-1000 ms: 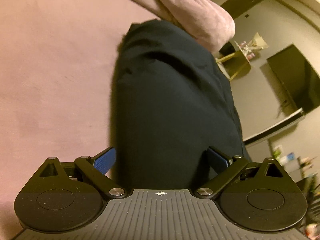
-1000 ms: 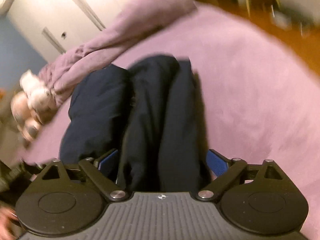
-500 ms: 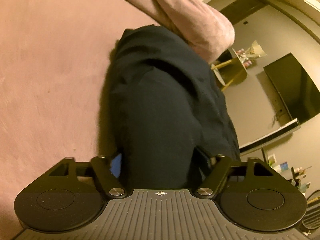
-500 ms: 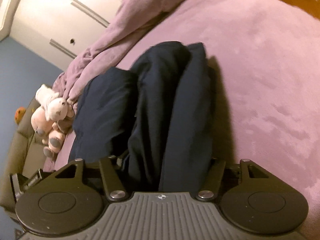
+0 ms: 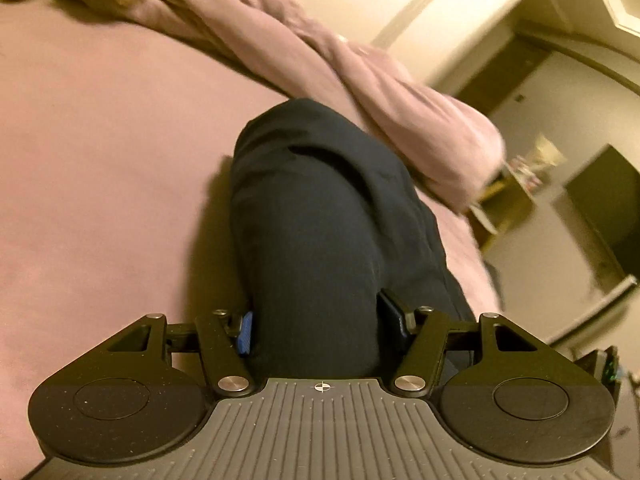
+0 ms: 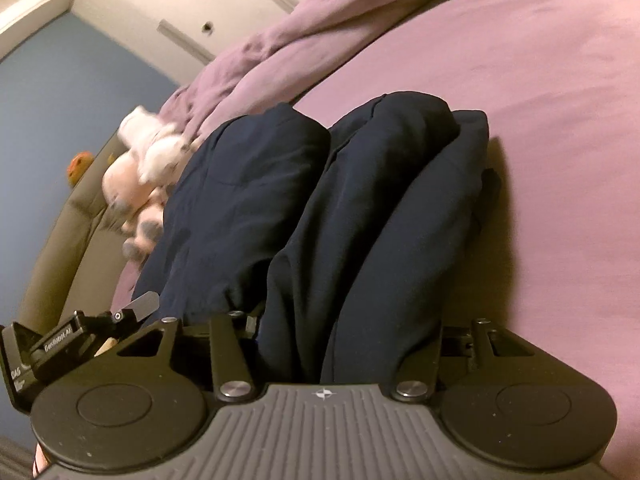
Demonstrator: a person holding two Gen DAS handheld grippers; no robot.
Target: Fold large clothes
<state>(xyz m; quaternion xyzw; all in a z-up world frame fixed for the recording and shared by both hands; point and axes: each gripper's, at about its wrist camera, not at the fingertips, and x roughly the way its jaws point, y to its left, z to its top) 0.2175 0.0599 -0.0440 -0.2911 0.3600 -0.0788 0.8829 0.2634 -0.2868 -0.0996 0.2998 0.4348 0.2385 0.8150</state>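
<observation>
A dark navy garment [image 5: 320, 216] lies in long thick folds on the purple bed [image 5: 100, 160]. My left gripper [image 5: 318, 324] is shut on one end of it; the cloth bulges between the blue pads [image 5: 245, 332]. In the right wrist view the same garment [image 6: 360, 216] runs away from me in two or three ridges. My right gripper [image 6: 348, 332] is shut on the near end of the thick right-hand fold; its pads are hidden by the cloth. The left gripper's body [image 6: 80, 332] shows at the lower left of that view.
A rumpled purple duvet [image 5: 320, 60] lies along the far side of the bed. Plush toys [image 6: 144, 168] sit by a grey headboard [image 6: 68, 248]. Beyond the bed edge are a small yellow side table [image 5: 508, 196] and a dark TV [image 5: 612, 204].
Both grippers went from open around the garment's end to shut on it. Both views have since lifted and tilted, with the cloth bunched in the jaws.
</observation>
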